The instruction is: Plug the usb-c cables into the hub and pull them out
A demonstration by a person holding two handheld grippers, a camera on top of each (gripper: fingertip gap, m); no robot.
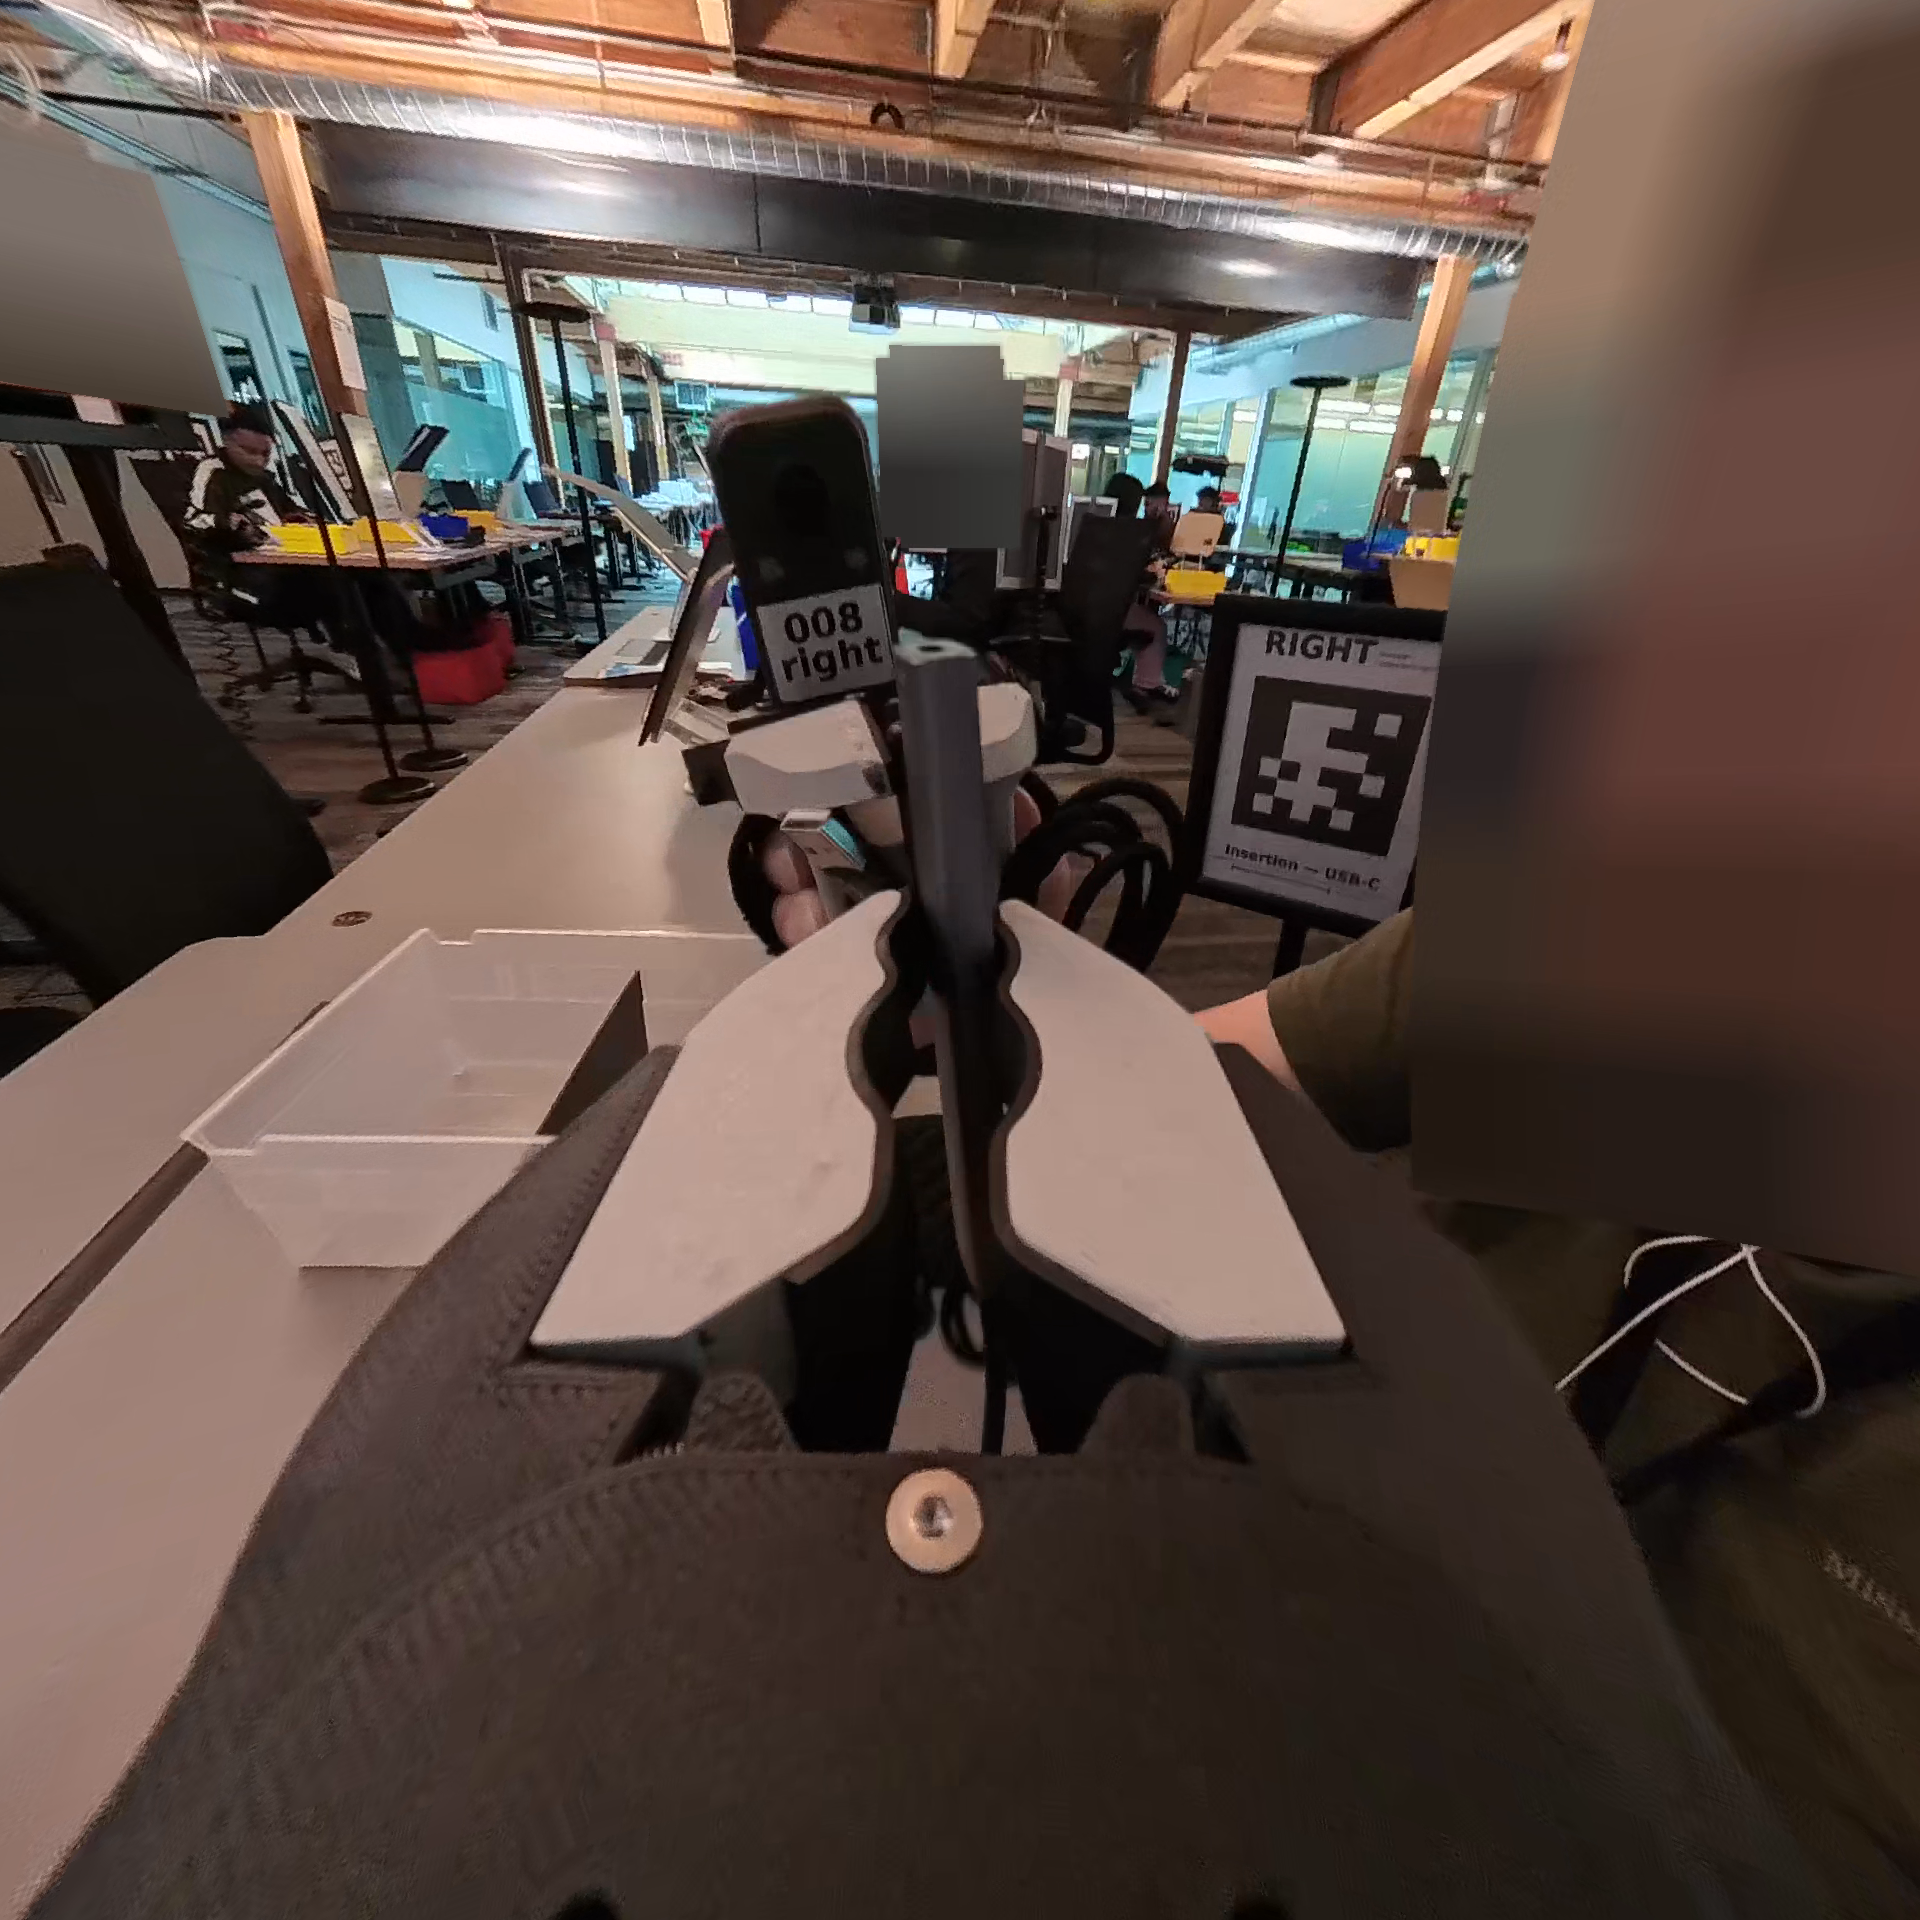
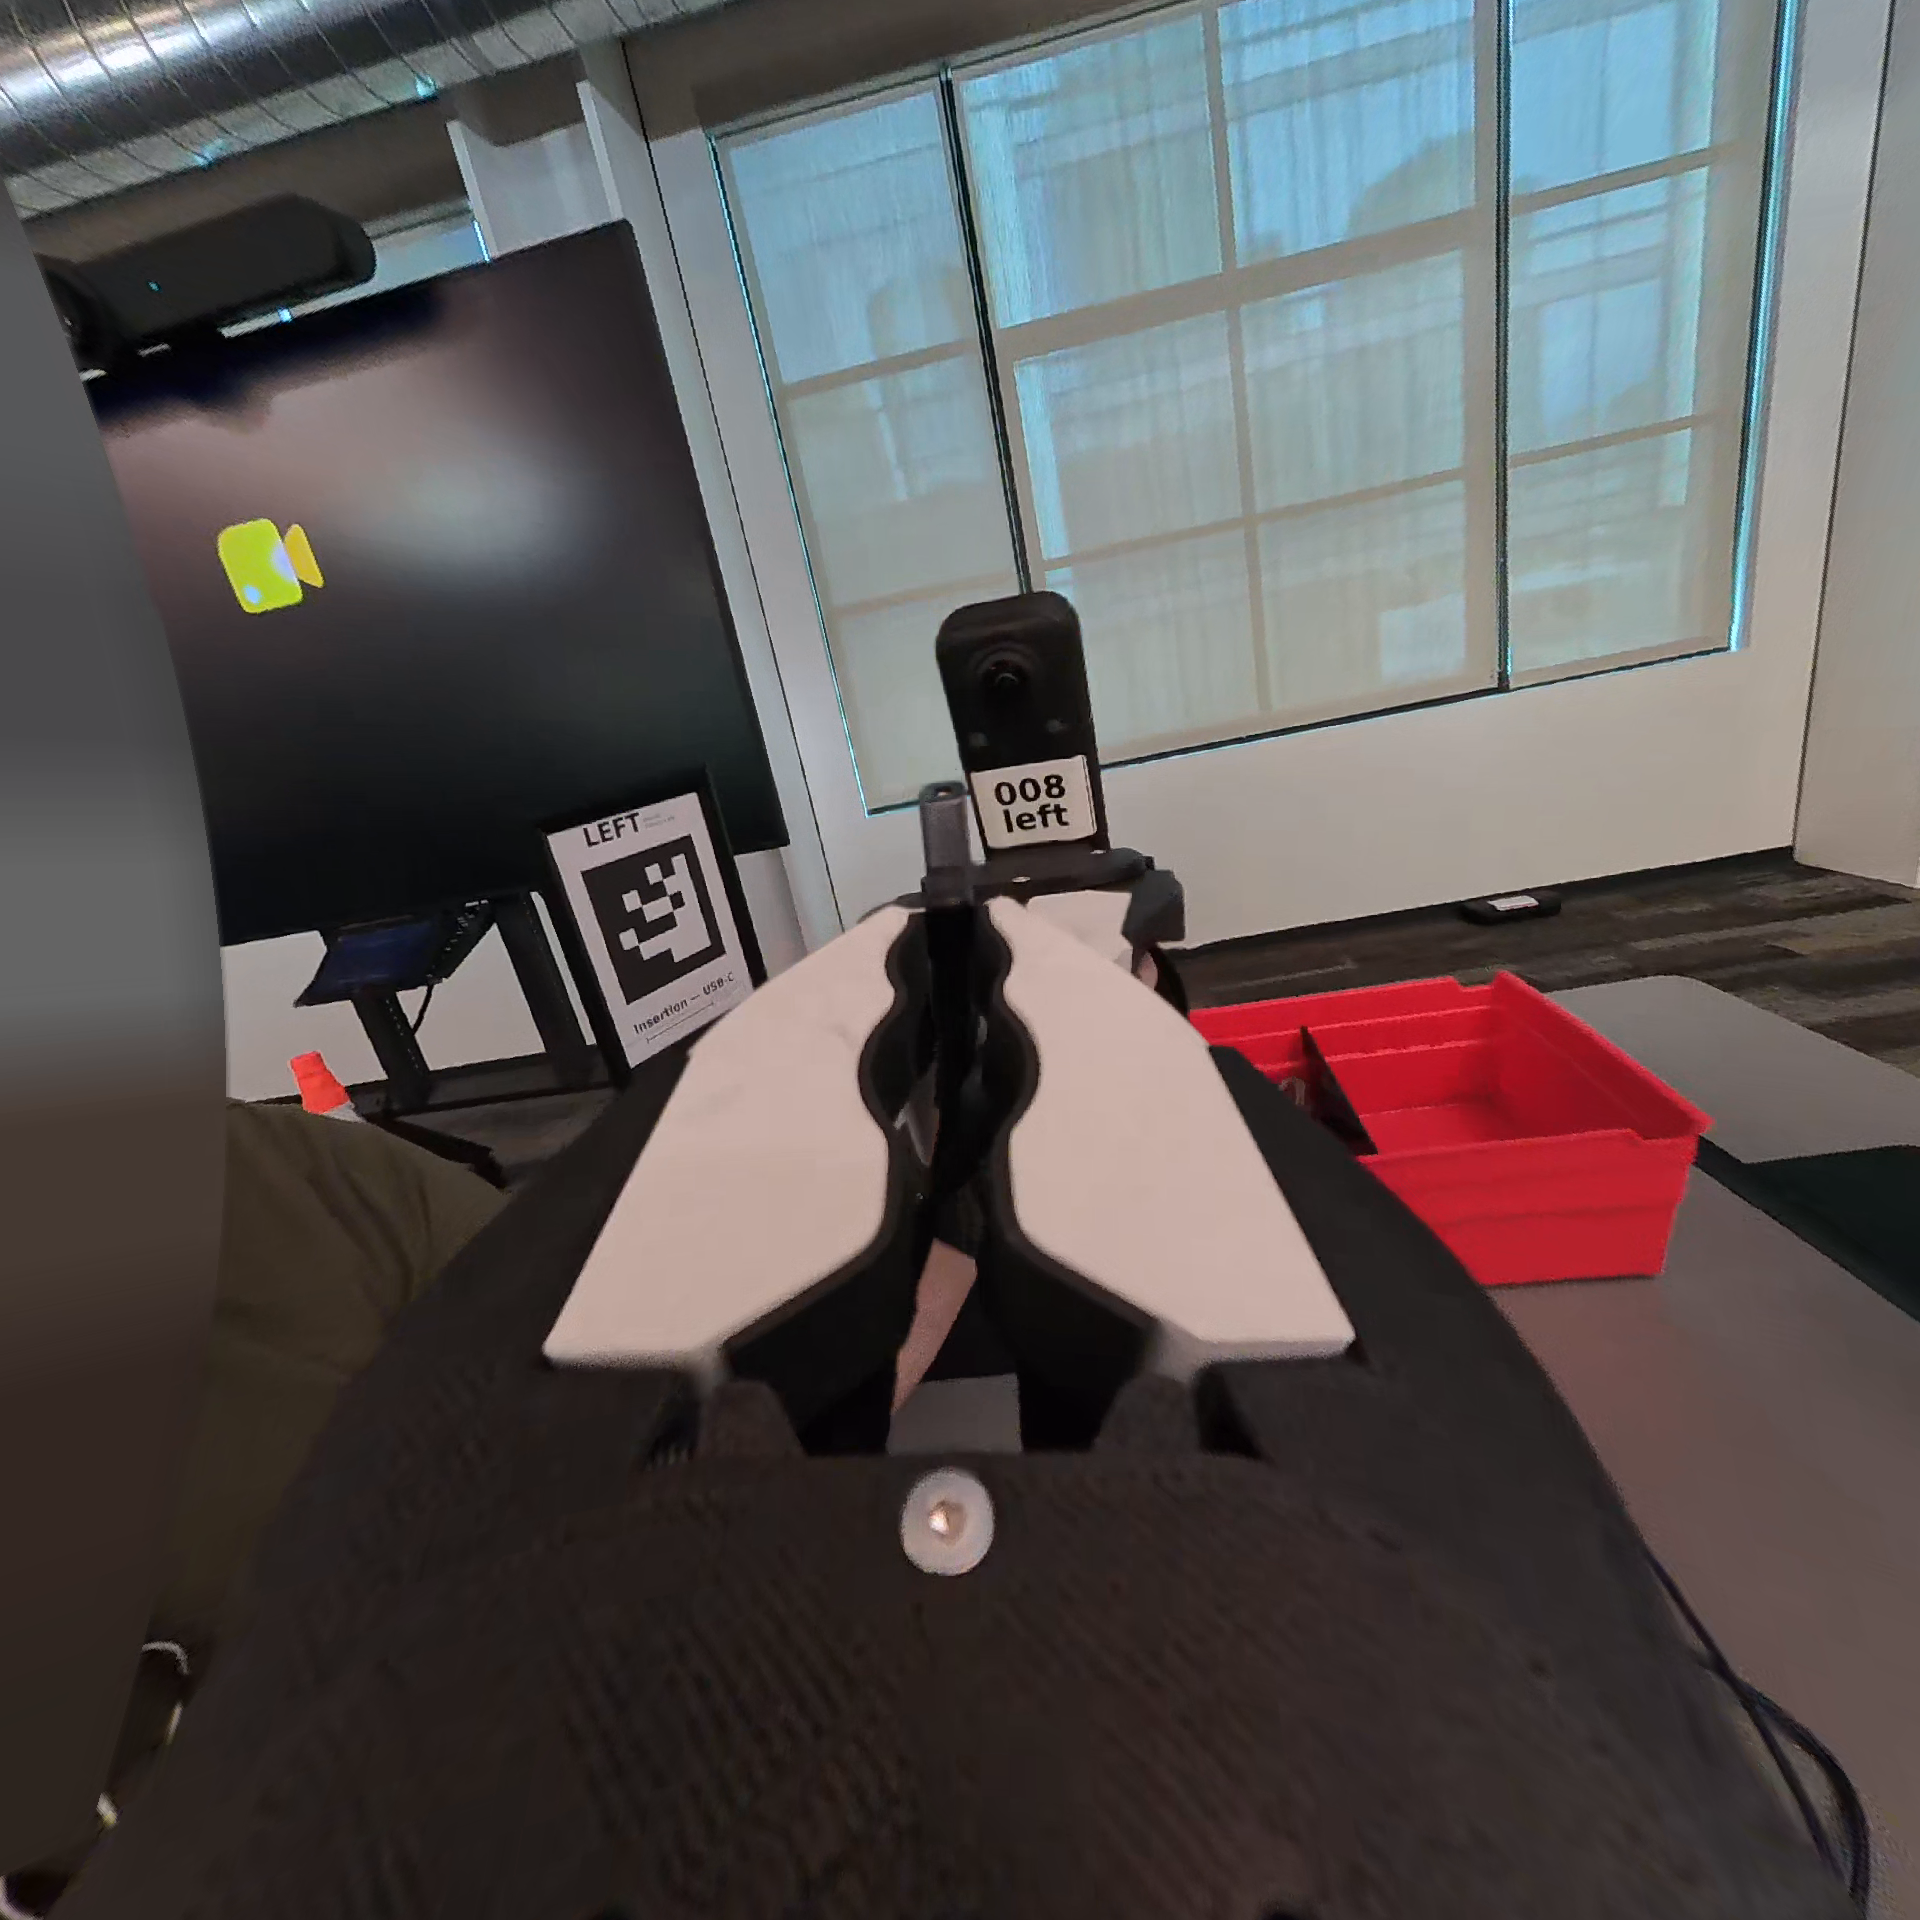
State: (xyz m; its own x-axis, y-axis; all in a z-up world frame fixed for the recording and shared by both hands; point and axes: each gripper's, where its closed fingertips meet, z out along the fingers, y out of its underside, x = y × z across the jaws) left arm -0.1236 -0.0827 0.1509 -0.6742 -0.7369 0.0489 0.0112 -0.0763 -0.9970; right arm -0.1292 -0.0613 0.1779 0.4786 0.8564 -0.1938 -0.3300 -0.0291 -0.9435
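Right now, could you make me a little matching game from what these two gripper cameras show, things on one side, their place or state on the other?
Things:
1. hub
2. usb-c cable
3. clear bin
4. red bin

Place or state:
A. clamped in the right gripper
B. on the table, left side of the left wrist view
C. clamped in the left gripper
D. on the table, right side of the right wrist view

Pairs: 1-C, 2-A, 3-B, 4-D
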